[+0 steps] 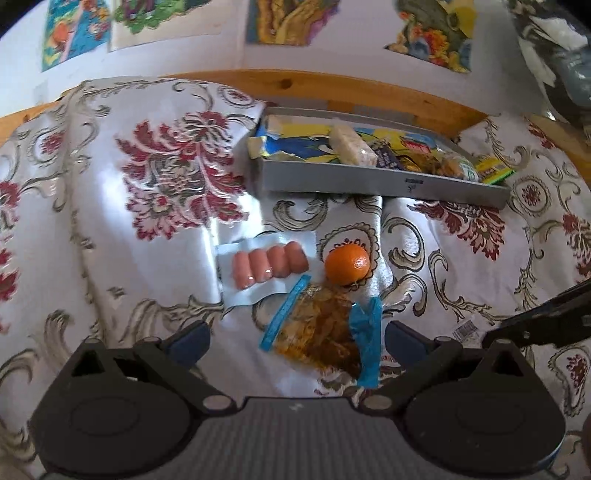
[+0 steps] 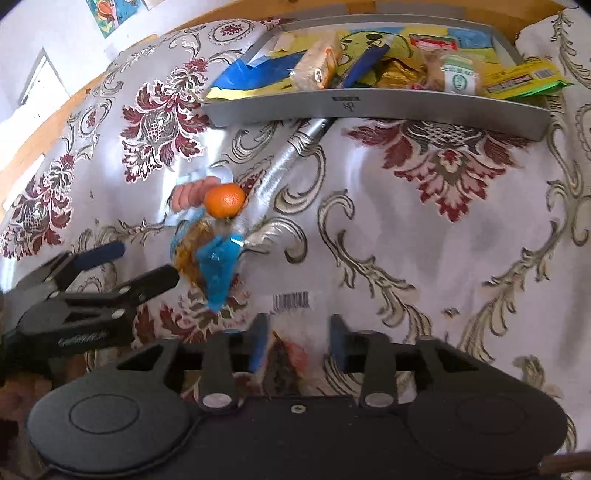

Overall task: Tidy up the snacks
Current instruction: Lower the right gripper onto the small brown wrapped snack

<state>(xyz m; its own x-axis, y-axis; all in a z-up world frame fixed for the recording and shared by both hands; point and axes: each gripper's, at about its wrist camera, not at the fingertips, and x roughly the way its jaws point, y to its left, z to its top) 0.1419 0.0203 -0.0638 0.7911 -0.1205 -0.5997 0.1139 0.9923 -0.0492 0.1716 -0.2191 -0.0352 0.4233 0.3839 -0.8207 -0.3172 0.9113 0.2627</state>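
A: Surface & room first?

B: Tablecloth (image 1: 110,229), white satin w/ red floral & grey scroll print, rumpled, over a wooden table (image 1: 332,83). White wall (image 1: 229,55) behind, colourful pictures (image 1: 291,18) stuck on it.

A: Biggest item?

B: Grey tray (image 2: 369,105) at the far edge of the cloth, long axis running left-right. Crammed w/ wrapped snacks; a pale wrapped bar (image 1: 352,144) lies on top, and a yellow-green packet (image 2: 524,79) hangs over the tray's right end.

A: Loose snacks?

B: Three, clustered on the cloth nearer than the tray. Zip bag of brownish snacks (image 1: 321,332), blue zip strip, long axis diagonal; it lies between the left gripper's fingers, whether touching I can't tell. Next, sealed pack of four sausages (image 1: 269,264), just beyond the bag to the left, sausages side by side, their lengths pointing roughly toward & away from the left cam. Smallest, a mandarin (image 1: 347,264), just right of the pack, touching the bag's far edge.

A: Grippers?

B: Left gripper (image 1: 295,339): jaws spread wide, straddling the zip bag, not clamped. Right gripper (image 2: 299,332): jaws part-closed around a clear packet (image 2: 291,354) w/ a barcode label (image 2: 291,300) at its far end; pads seem to touch it, but a firm grip can't be confirmed.
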